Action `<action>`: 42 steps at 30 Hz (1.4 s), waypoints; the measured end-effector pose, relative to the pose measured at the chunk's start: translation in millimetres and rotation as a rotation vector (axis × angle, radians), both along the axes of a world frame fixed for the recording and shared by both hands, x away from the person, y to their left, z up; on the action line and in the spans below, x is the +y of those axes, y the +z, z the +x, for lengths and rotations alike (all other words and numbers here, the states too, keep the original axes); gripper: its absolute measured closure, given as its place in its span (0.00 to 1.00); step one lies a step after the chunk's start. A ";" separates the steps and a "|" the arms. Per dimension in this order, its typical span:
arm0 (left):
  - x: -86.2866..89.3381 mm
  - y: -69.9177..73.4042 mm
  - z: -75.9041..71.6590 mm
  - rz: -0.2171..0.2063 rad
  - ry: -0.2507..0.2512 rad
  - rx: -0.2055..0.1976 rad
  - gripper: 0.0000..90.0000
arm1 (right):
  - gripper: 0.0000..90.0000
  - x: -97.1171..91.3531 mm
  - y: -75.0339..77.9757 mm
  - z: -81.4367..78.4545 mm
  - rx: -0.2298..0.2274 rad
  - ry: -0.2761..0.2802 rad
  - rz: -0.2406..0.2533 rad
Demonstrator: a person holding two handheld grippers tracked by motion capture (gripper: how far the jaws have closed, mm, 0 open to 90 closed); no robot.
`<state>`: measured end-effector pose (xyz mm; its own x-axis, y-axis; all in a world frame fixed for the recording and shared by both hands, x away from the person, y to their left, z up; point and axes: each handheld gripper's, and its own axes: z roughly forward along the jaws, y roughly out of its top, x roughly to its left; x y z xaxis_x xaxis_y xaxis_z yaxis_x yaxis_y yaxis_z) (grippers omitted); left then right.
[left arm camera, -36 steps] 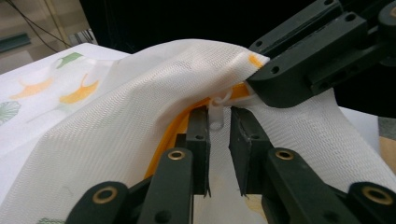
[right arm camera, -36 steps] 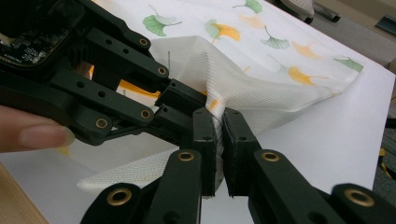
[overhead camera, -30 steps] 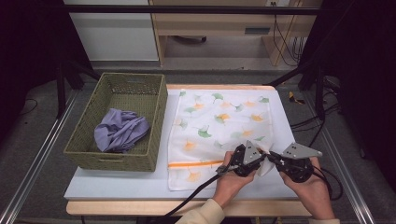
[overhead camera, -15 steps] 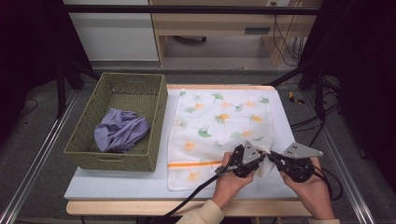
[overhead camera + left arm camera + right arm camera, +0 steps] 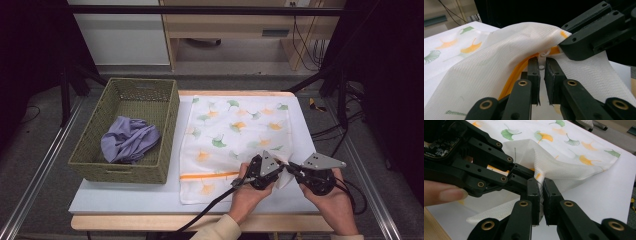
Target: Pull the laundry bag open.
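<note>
A white mesh bag (image 5: 235, 130) printed with green and orange leaves lies flat on the white table (image 5: 125, 197). An orange zipper (image 5: 207, 175) runs along its near end. My left gripper (image 5: 281, 168) is shut on the small white zipper pull (image 5: 542, 67), at the bag's near right corner. My right gripper (image 5: 292, 168) faces it from the right, shut on the mesh at the same corner (image 5: 539, 178). The corner is lifted a little and bunched between the two. In the left gripper view, the right gripper's fingers (image 5: 594, 32) clamp the fabric just above my left gripper (image 5: 542, 62).
A green woven basket (image 5: 167, 125) stands left of the bag with a crumpled purple cloth (image 5: 127, 142) inside. The table's wooden front edge (image 5: 150, 222) lies just below the hands. Black frame poles and cables stand to the right of the table.
</note>
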<state>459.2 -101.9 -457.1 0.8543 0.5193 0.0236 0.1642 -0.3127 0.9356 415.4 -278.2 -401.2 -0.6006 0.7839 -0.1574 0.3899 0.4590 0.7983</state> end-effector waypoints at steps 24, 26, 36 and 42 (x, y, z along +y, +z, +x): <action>1.9 6.2 -3.3 0.098 0.022 0.026 0.93 | 0.95 1.0 0.5 -0.9 -0.011 -0.033 -0.018; 2.8 6.9 -4.6 0.107 0.016 0.027 0.93 | 0.95 0.8 0.5 -1.0 -0.010 -0.034 -0.017; 10.2 5.4 -3.9 0.162 0.026 0.037 0.93 | 0.95 -2.4 1.0 -0.8 -0.011 -0.042 -0.008; 15.9 6.7 -6.2 0.195 0.016 0.031 0.93 | 0.95 -2.5 -0.4 -0.5 -0.004 -0.041 -0.004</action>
